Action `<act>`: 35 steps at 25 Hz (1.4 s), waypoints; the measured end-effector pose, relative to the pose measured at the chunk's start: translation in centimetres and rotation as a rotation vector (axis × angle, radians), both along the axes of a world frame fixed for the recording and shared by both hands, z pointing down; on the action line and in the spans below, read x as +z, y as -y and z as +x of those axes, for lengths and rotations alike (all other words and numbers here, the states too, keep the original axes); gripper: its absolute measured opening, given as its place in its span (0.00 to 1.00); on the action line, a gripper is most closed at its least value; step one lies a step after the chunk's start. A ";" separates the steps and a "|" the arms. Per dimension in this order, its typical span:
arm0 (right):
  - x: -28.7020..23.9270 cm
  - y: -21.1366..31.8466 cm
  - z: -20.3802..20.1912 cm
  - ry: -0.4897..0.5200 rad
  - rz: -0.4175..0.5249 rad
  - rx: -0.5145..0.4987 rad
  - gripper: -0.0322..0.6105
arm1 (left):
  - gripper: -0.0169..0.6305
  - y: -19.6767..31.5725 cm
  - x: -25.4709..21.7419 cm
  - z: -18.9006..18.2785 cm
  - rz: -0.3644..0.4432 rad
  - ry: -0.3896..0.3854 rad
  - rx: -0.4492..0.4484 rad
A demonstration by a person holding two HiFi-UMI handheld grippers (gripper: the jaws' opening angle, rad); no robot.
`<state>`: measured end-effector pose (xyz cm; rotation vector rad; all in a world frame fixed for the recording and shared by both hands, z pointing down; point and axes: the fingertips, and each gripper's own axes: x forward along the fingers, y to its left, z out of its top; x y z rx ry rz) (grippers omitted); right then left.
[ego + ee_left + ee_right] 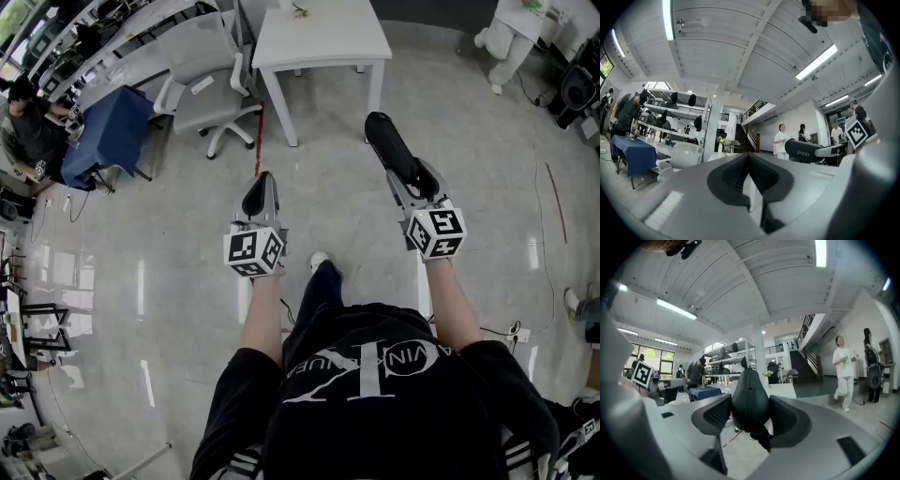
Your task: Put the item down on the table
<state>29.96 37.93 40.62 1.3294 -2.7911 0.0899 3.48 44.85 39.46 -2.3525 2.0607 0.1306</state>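
The black item [389, 145] is clamped between the pads of my right claw [415, 184] and sticks out ahead of the jaws, which stand wide around its thick body. It looks smooth, matte and rounded, tapering like a long teardrop, probably hard plastic. I judge this to be the carry step: the white table [323, 42] lies well ahead of the claw, across glossy floor [487, 187]. Next I need to bring the claw over the flat tabletop, lower it, then release. My left claw [261, 199] is closed, with nothing between its ribbed pads.
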 end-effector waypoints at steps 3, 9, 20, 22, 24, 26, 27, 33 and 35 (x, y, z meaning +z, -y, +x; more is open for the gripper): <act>0.3 2.1 -0.5 -0.005 0.003 0.012 0.45 | 0.04 2.5 0.5 -0.8 -0.002 0.001 0.011; 1.1 8.0 -3.1 -0.005 -0.013 0.038 0.45 | 0.05 9.1 0.5 -3.7 -0.015 0.022 0.038; 1.7 17.4 -7.6 -0.032 -0.057 0.086 0.45 | 0.04 20.0 0.9 -8.4 -0.061 0.004 0.086; 1.8 18.7 -8.5 -0.033 -0.066 0.095 0.45 | 0.04 21.5 1.1 -9.4 -0.069 0.000 0.090; 1.6 19.9 -9.4 -0.020 -0.069 0.104 0.45 | 0.05 22.8 1.2 -10.6 -0.075 -0.003 0.096; 1.5 21.4 -10.4 -0.003 -0.070 0.112 0.45 | 0.05 24.4 1.2 -11.9 -0.080 -0.004 0.102; 1.5 22.2 -10.9 -0.001 -0.072 0.117 0.45 | 0.05 25.3 1.3 -12.5 -0.082 -0.005 0.104; 2.0 26.4 -14.0 0.004 -0.077 0.143 0.45 | 0.05 29.9 2.1 -16.1 -0.087 -0.010 0.118; 2.1 27.5 -14.9 0.008 -0.076 0.151 0.45 | 0.05 31.1 2.3 -17.1 -0.086 -0.011 0.127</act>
